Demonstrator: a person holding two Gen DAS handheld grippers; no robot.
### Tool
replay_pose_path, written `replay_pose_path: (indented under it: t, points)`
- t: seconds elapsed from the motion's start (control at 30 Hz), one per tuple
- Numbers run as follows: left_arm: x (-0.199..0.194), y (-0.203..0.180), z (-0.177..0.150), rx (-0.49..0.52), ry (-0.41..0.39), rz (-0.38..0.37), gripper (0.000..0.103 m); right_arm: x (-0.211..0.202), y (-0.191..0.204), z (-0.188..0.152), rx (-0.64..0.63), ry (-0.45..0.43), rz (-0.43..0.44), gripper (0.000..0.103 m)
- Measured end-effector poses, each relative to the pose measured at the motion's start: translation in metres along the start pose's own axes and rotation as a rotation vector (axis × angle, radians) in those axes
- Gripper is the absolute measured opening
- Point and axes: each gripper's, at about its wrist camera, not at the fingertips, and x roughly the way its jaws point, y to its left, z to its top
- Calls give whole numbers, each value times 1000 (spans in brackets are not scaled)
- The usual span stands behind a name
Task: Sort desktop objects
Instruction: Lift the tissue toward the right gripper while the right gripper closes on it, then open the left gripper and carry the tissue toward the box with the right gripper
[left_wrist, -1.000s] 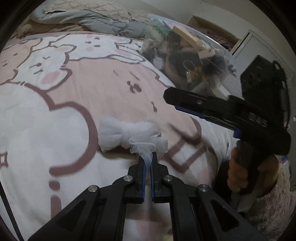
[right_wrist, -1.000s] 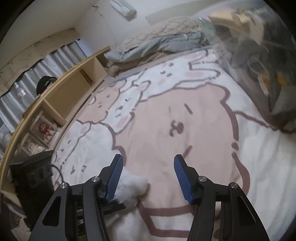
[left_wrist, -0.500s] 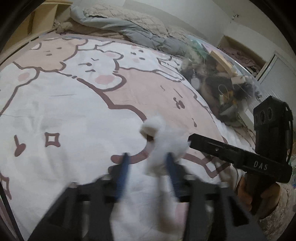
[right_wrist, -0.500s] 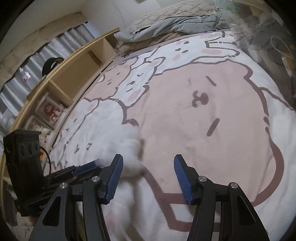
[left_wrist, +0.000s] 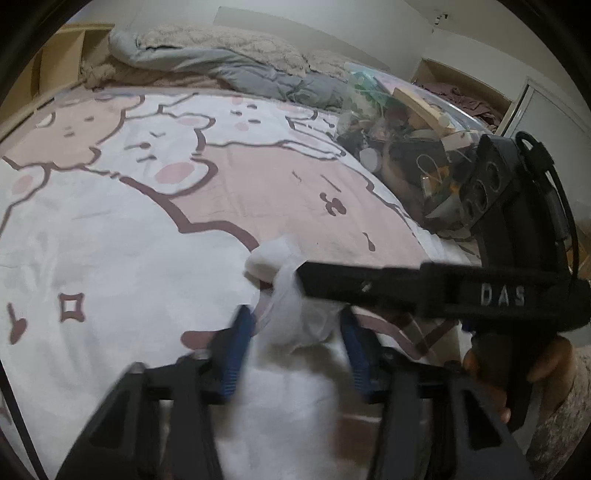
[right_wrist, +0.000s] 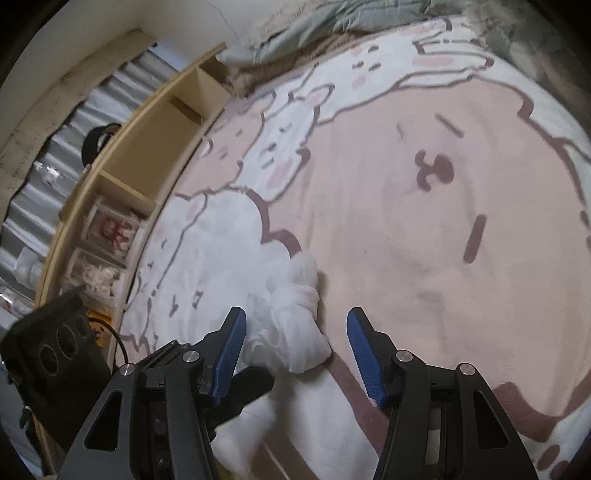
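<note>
Two grippers, left (left_wrist: 295, 347) and right (right_wrist: 295, 347), bracket one white mesh bundle (right_wrist: 295, 314) on the bedspread (right_wrist: 424, 221), jaws apart and closing to grasp it.

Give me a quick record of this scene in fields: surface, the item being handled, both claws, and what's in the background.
surface: bedspread with cartoon animal print
item: white mesh bundle, lying on the bedspread
left claw: jaws closing, bundle between them, pads not clearly pressing
right claw: jaws closing, bundle between them, pads apart from it
background: clear bag of odds and ends, grey duvet, wooden shelf
</note>
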Motion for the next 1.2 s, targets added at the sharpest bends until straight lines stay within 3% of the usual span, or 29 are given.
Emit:
replay_pose_path:
  t: [0.1,0.27,0.57,0.93,1.2]
  points:
    - [6,1,0,-14,19,-28,27,4,-3,-2,17,14,1,36]
    - [-4,-11,-2,42,-20,-19,16,-9,-5,-2,48,-24,35,25]
    - [-54,-49,9,165,-191,-6,15,-74,30,-3,-44,-182,62,24]
    - [-101,-117,56,272,-347,-142,15,-184,50,12,-125,-422,49,24]
    - [-101,-179,109,325,-445,-243,15,-264,37,40,-148,-571,-18,24]
